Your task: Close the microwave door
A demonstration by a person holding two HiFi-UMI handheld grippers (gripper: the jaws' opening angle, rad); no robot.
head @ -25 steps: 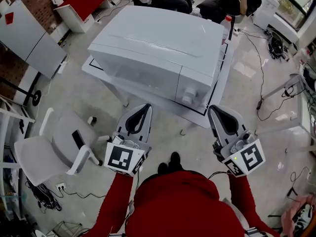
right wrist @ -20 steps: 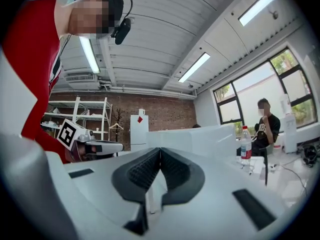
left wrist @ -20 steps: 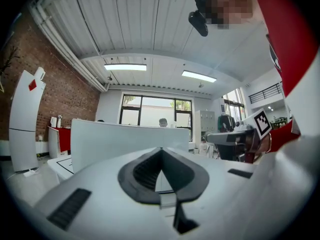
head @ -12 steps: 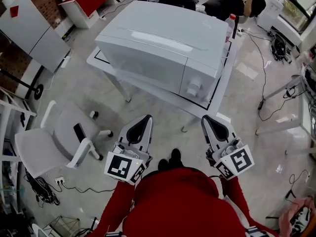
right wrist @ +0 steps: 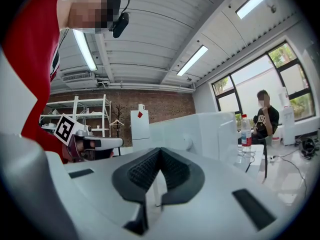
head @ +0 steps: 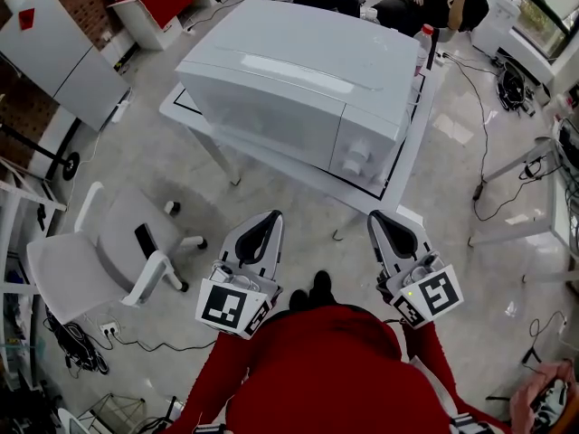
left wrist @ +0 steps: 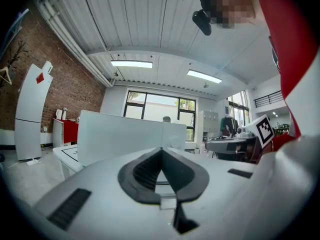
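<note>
The white microwave stands on a white table in the head view, its door flat against the front and its knob at the right. My left gripper and right gripper hang close to my body, well short of the table. Both point level at the microwave, and both are shut with nothing between the pads. The left gripper view has my left gripper before the microwave's front. In the right gripper view my right gripper faces the microwave's knob side.
A white swivel chair with a dark flat object on its seat stands at my left. A bottle sits on the table's far right corner. Seated people are behind the table. Cables lie on the floor at right.
Both grippers have drawn back from the microwave towards my body and sunk a little. In the last half second they have hardly moved. Both stay shut.
</note>
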